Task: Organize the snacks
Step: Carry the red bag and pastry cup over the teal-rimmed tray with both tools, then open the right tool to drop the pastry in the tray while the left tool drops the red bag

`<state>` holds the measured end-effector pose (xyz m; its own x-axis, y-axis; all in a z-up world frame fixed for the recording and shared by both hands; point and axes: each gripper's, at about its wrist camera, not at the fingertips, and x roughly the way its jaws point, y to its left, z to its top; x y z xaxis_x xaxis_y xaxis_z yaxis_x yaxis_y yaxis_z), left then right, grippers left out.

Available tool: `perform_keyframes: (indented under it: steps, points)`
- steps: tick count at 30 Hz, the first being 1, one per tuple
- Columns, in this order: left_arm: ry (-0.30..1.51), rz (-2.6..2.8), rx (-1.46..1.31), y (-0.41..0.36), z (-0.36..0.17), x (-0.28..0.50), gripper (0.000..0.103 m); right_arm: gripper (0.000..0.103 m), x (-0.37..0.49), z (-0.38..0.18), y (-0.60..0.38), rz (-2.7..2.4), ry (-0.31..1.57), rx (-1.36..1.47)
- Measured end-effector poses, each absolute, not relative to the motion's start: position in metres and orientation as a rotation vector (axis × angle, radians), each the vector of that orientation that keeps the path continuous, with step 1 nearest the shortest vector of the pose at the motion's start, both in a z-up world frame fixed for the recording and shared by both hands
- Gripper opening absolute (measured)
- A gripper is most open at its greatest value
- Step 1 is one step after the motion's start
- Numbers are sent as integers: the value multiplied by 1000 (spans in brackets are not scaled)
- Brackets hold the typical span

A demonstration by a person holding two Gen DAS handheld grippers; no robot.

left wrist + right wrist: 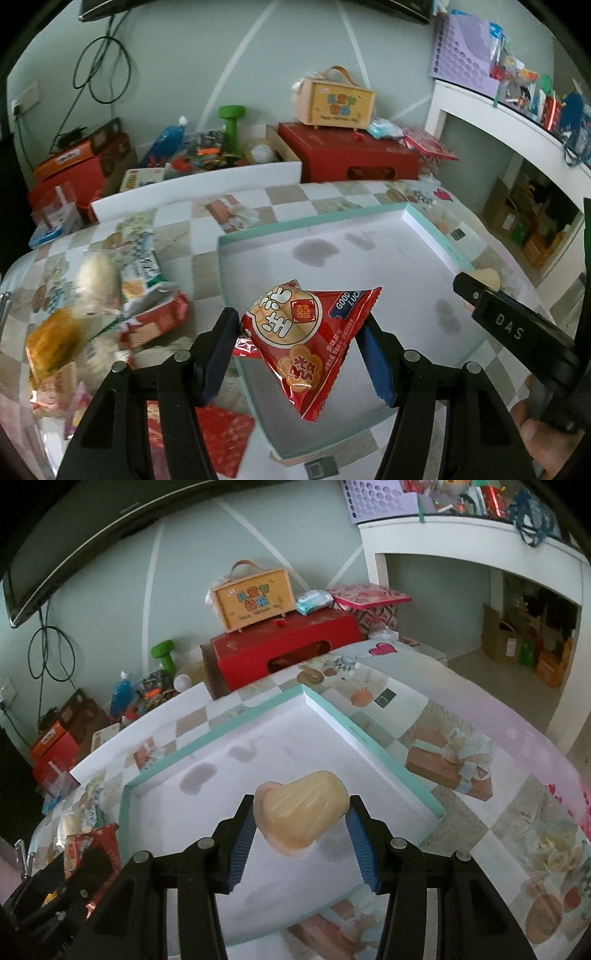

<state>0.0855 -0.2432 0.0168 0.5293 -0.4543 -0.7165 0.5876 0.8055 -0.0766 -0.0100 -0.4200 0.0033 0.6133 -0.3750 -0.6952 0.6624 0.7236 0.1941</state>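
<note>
My left gripper (301, 343) is shut on a red peanut snack packet (310, 339) and holds it above the near left part of a white tray with a teal rim (314, 223). My right gripper (301, 830) is shut on a pale yellow jelly cup (303, 812) and holds it over the same tray (214, 738). The right gripper also shows at the right edge of the left wrist view (476, 288). Several loose snacks (110, 295) lie on the table left of the tray. The tray's floor is bare, with a few grey stains.
The table has a checked, patterned cloth (480, 775). Behind it stand a red box (351, 155) with a yellow carry case (340, 99) on top, a green dumbbell (231, 125) and cluttered boxes (74, 162). A white shelf unit (480, 535) is at the right.
</note>
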Motion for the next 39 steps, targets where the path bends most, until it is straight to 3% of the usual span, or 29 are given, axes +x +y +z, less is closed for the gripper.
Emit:
perform_keyframes:
  steps: [18, 19, 21, 30, 33, 34, 39]
  points:
    - [824, -665, 217, -263, -6, 86, 67, 52, -7, -21, -433, -634, 702, 501]
    - [827, -668, 213, -263, -5, 85, 68, 53, -7, -21, -433, -634, 703, 499]
    - [826, -676, 200, -262, -2, 84, 86, 54, -8, -19, -433, -639, 703, 492]
    - [819, -640, 181, -252, 8, 85, 88, 53, -8, -10, -427, -627, 694, 467]
    - [821, -611, 176, -248, 8, 89, 95, 53, -8, -9, -426, -625, 697, 469]
    - [820, -599, 175, -247, 8, 90, 95, 55, -7, -10, -426, -626, 700, 470]
    - [805, -544, 164, -238, 8, 94, 103, 97, -7, -9, -426, -641, 708, 454]
